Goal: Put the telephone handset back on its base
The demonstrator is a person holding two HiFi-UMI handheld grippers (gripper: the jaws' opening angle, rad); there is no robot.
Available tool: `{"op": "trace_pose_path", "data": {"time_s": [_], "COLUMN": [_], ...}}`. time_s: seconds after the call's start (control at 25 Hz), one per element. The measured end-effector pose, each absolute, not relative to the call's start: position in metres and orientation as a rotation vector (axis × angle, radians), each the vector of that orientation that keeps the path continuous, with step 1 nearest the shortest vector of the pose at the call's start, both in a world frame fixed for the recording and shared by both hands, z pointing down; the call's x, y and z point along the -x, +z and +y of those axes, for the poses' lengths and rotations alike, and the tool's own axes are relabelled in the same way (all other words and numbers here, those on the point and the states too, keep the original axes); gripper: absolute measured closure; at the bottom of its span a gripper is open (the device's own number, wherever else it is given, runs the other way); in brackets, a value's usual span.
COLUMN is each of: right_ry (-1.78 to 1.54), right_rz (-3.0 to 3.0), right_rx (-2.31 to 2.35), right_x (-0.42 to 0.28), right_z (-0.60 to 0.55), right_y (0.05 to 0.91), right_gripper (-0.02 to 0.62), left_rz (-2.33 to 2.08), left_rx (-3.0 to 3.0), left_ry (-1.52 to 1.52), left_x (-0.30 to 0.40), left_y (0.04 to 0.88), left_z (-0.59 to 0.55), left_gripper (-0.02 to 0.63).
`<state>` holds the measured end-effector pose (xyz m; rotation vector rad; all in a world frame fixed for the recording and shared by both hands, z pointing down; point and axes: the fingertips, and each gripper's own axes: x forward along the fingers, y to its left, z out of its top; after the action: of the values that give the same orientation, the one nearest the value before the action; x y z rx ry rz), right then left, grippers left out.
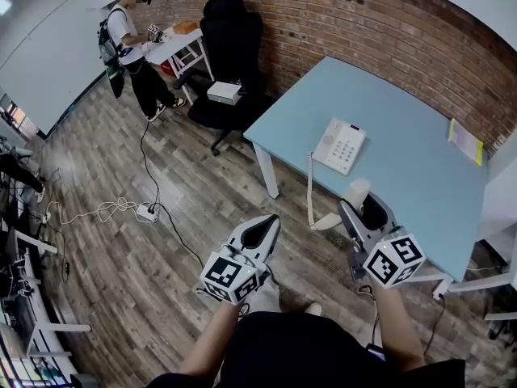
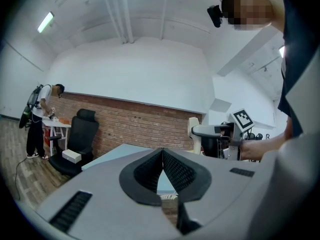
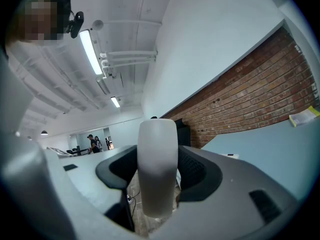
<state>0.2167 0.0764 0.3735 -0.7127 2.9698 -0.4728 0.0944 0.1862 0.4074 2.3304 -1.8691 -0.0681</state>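
Gripping pale rounded handset [image 3: 157, 176] upright: right tongs [image 3: 157, 151]; left tongs [image 2: 162, 153] closed, empty; coiled cord [image 1: 309, 186] trails to keypad base [image 1: 340, 145].

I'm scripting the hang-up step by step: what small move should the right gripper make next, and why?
Probably carry the handset forward and slightly left, toward the telephone base. The right gripper is shut on the handset at the near edge of the table, while the base lies farther in, its cradle bare.

Base [image 1: 340, 145] on table [image 1: 404, 188]; chair [image 1: 232, 51] left of table; booklet [image 1: 465, 141] right of base.
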Motion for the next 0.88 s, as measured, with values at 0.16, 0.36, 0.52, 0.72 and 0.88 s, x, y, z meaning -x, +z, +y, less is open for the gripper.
{"op": "trace_pose_path", "data": {"time_s": [0.16,0.36,0.52,0.72,0.88], "right_ry": [-0.485,-0.509,-0.529,-0.542,-0.544], "right_rz": [2.963,2.957,2.960,2.961,2.953], "right_rx": [0.720,0.718,0.723,0.730,0.746], "right_x": [-0.203,-0.184,-0.167,-0.146,-0.130], "right_z": [0.064,0.046,0.032,0.015,0.004], "right_y": [0.373,0.376,0.381,0.382,0.378], "right_gripper": [0.348,0.348,0.348,0.348,0.348], "left_rz": [-1.863,-1.865,-1.861,-1.848,-1.829], "left_rx": [-2.321,-2.318,-2.315,-2.317,-2.336], "left_ry": [-0.082,-0.086,-0.073,-0.074,-0.063], "left_x": [-0.079,-0.058,-0.041,-0.022,-0.006], "left_y": [0.407,0.405,0.408,0.409,0.407], "left_z": [0.173,0.154,0.139,0.122,0.112], "left_gripper": [0.597,0.595,0.597,0.597,0.597]}}
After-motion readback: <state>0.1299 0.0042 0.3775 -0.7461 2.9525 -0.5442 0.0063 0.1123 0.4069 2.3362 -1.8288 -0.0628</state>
